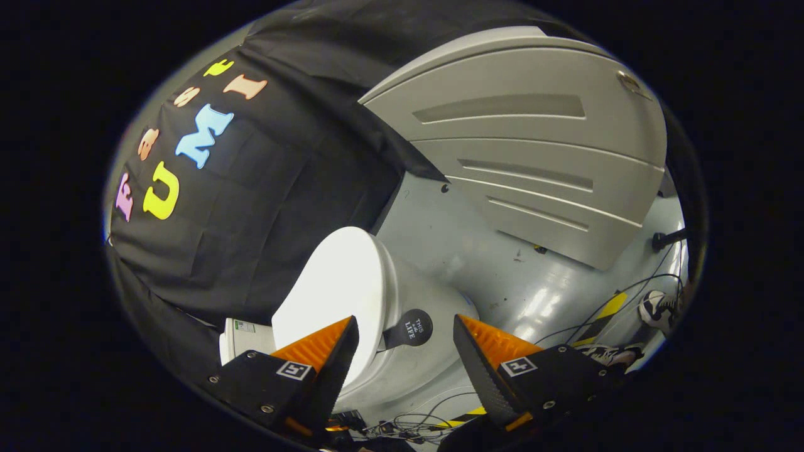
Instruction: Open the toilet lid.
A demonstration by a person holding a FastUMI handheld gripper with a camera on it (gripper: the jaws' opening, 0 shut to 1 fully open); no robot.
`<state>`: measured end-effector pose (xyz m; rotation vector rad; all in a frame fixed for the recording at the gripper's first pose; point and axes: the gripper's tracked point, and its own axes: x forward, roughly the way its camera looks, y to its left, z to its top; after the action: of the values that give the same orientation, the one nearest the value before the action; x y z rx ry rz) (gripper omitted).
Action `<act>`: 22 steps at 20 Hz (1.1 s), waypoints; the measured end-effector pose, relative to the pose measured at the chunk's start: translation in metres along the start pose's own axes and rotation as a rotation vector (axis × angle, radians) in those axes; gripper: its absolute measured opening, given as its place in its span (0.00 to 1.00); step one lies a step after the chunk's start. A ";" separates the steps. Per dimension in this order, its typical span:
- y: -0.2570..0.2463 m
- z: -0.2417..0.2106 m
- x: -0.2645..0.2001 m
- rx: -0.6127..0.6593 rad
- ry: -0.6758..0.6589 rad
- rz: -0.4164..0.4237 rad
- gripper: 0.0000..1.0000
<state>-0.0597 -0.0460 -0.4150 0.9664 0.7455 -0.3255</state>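
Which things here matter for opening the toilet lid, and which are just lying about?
For the job: toilet lid, its round dark handle just ahead between the open fingers, the gripper.

Lying about: grey panel, floor cables, shoes.

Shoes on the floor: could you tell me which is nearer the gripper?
The shoe right beside the open gripper's finger; the other shoe lies farther off, beyond it.

The toilet sits at lower centre of the frame, its lid down, a round tag hanging at its right side. The tool is spread wide, its left finger over the lid's near edge, its right finger apart from the toilet. A ribbed panel fills the upper right, cables and shoes on the floor below it.
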 end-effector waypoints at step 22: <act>-0.008 -0.034 0.061 0.134 0.093 0.151 0.33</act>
<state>-0.0354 -0.0173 -0.4741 1.1637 0.7373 -0.2015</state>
